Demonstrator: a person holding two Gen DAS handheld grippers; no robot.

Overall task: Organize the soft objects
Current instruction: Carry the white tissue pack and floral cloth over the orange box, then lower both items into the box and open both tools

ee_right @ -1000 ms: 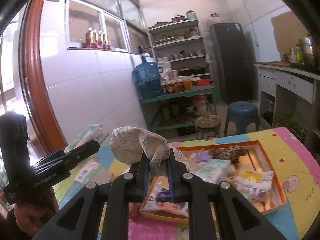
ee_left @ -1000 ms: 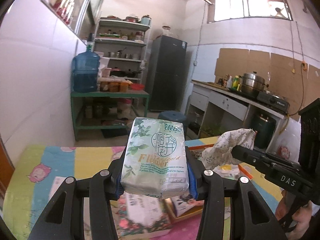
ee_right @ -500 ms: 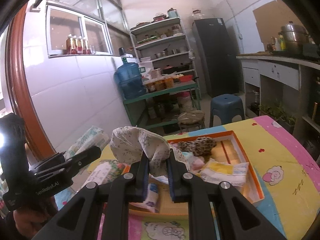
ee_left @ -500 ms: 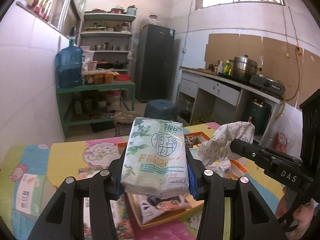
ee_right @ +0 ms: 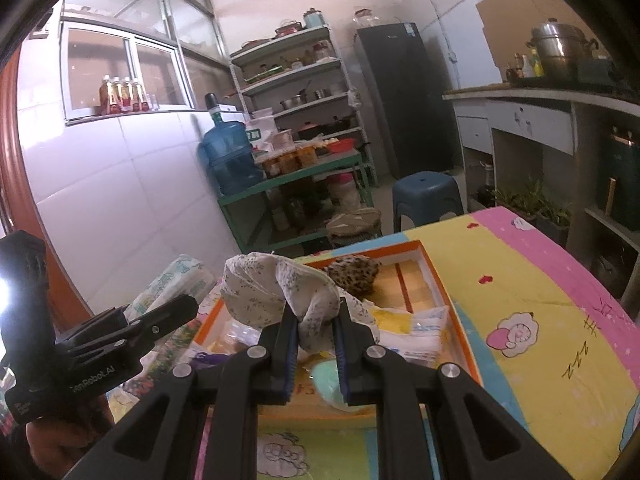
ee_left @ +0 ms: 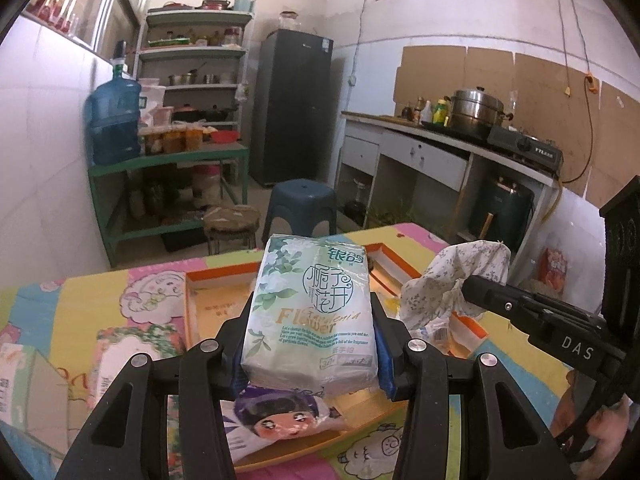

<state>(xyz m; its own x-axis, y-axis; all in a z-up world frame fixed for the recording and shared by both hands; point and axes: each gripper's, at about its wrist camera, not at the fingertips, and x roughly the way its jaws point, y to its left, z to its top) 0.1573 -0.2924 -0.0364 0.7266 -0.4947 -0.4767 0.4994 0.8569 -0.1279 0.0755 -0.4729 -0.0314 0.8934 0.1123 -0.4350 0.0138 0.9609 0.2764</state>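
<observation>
My left gripper (ee_left: pixel 310 344) is shut on a green and white tissue pack (ee_left: pixel 314 312) and holds it above the orange box (ee_left: pixel 218 276). My right gripper (ee_right: pixel 316 330) is shut on a white floral cloth (ee_right: pixel 272 288), held over the same orange box (ee_right: pixel 448 300); the cloth also shows in the left wrist view (ee_left: pixel 452 280). Inside the box lie a leopard-print cloth (ee_right: pixel 354 272), plastic packets (ee_right: pixel 416 334), a mint soft item (ee_right: pixel 328 380) and a cartoon-face packet (ee_left: pixel 276 420). The tissue pack shows at left in the right wrist view (ee_right: pixel 172 284).
The box sits on a table with a colourful cartoon cover (ee_right: pixel 532 312). A floral tissue box (ee_left: pixel 124 352) and a cardboard box (ee_left: pixel 28 392) lie to its left. Beyond the table stand a blue stool (ee_left: pixel 302 204), a green shelf (ee_left: pixel 168 160) and a counter (ee_left: pixel 440 148).
Both grippers have swung right with their loads, and now sit over the orange box. Their grips have not changed.
</observation>
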